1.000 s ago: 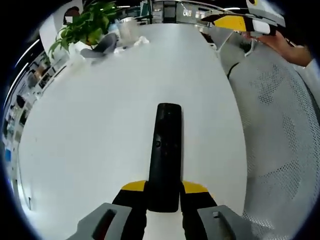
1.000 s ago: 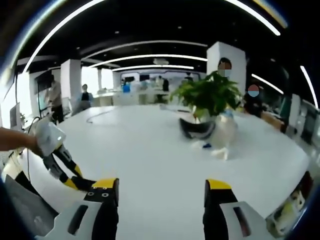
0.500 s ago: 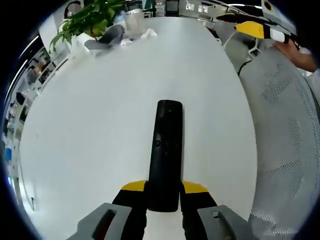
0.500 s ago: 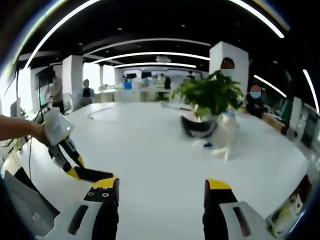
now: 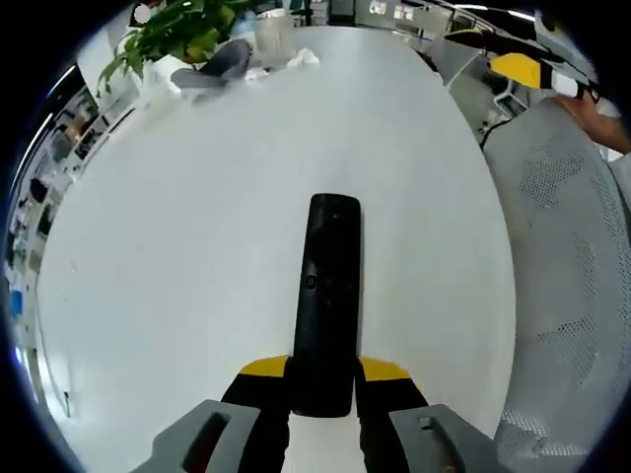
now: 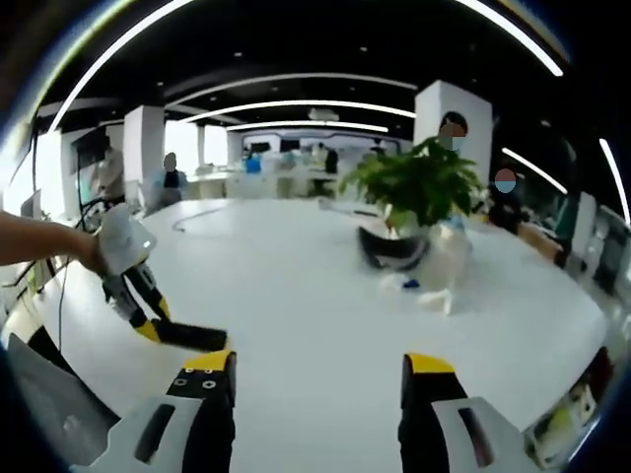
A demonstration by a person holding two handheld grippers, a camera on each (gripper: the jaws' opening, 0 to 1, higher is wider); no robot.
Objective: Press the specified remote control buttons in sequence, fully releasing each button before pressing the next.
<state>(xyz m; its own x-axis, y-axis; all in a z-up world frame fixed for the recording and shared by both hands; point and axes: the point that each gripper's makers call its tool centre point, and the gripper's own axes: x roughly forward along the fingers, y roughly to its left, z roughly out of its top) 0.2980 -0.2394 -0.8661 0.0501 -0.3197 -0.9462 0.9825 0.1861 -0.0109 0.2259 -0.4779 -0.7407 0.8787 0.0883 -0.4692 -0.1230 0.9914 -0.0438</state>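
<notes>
Remote control (image 5: 324,296), one black bar, is clamped at its near end between the yellow-tipped jaws of the left gripper (image 5: 322,372), its far end pointing out over the white table (image 5: 177,227). In the right gripper view, the right gripper (image 6: 318,379) has its jaws spread wide with nothing between them, above the table; the left gripper appears at left, holding the remote. Farther off stands one potted plant (image 6: 419,187) beside one dark grey object (image 6: 389,249).
</notes>
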